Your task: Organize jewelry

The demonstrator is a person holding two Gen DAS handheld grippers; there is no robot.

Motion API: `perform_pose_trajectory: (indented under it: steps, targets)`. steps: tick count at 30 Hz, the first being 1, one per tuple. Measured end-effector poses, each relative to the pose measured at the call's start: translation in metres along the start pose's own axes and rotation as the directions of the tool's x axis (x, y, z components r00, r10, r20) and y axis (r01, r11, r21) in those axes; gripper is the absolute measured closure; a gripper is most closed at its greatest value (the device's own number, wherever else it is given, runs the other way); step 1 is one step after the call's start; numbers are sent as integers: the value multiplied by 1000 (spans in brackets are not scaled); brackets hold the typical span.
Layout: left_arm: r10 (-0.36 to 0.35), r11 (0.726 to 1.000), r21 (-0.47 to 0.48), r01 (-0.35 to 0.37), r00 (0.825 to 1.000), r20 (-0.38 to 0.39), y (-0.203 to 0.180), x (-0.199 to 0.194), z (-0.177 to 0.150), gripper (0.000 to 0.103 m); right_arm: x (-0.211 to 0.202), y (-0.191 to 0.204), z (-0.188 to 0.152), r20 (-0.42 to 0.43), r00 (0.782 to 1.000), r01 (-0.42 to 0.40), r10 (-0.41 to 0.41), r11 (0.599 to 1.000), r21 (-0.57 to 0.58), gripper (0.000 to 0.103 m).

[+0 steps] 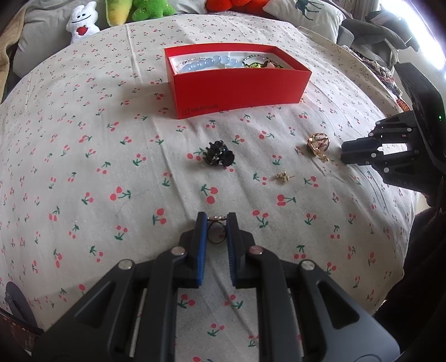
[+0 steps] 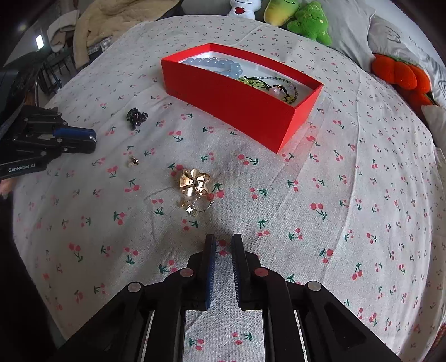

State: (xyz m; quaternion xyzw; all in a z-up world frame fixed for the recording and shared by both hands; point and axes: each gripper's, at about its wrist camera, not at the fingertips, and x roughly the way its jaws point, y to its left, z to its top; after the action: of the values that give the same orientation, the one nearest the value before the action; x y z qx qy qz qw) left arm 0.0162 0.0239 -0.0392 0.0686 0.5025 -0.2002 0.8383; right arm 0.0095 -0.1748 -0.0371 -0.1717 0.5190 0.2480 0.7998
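A red box (image 1: 239, 83) (image 2: 237, 103) stands on the cherry-print cloth and holds a blue bead bracelet (image 1: 207, 63) (image 2: 223, 65) and dark beaded strings (image 2: 267, 86). My left gripper (image 1: 217, 220) is shut on a thin ring (image 1: 217, 229) low over the cloth. A black hair claw (image 1: 218, 157) (image 2: 136, 117), a small gold earring (image 1: 283, 176) (image 2: 133, 161) and a gold hair claw (image 1: 317, 144) (image 2: 193, 183) with a small pendant (image 2: 192, 208) lie loose. My right gripper (image 2: 223, 239) is empty, its jaws a narrow gap apart, just short of the gold claw.
Plush toys (image 1: 82, 22) (image 2: 309, 22) and pillows (image 2: 351, 33) line the far edge of the bed. An orange plush (image 2: 401, 75) lies at the right. Clothes (image 2: 117, 19) pile at the far left in the right wrist view.
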Motion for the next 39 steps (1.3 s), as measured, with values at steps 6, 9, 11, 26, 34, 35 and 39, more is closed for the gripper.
perform_pose_trajectory:
  steps: [6,9,11,26,34,35,39]
  targets:
    - [-3,1000,-2,3,1000,-2,0,2,1,88,5,8,8,8,1000,30,-30,999,-44,89]
    - [-5,1000,-2,5,1000,-2,0,3,1,88,8,14,12,9,1000,25,-25,998,-64,88]
    - [-6,1000,-2,6,1000,-1,0,3,2,88,10,17,15,11,1000,25,-24,996,-80,87]
    - [-8,1000,-2,8,1000,-2,0,4,2,88,20,23,29,15,1000,-6,7,996,-92,87]
    - [-1,1000,3,1,1000,-1,0,6,4,88,25,15,35,32,998,-54,55,998,-44,91]
    - [-2,1000,1,2,1000,0,1,6,5,88,25,14,36,31,997,-65,67,997,-36,97]
    - [-4,1000,-5,4,1000,4,1,3,5,88,22,13,34,27,997,-78,79,997,-21,99]
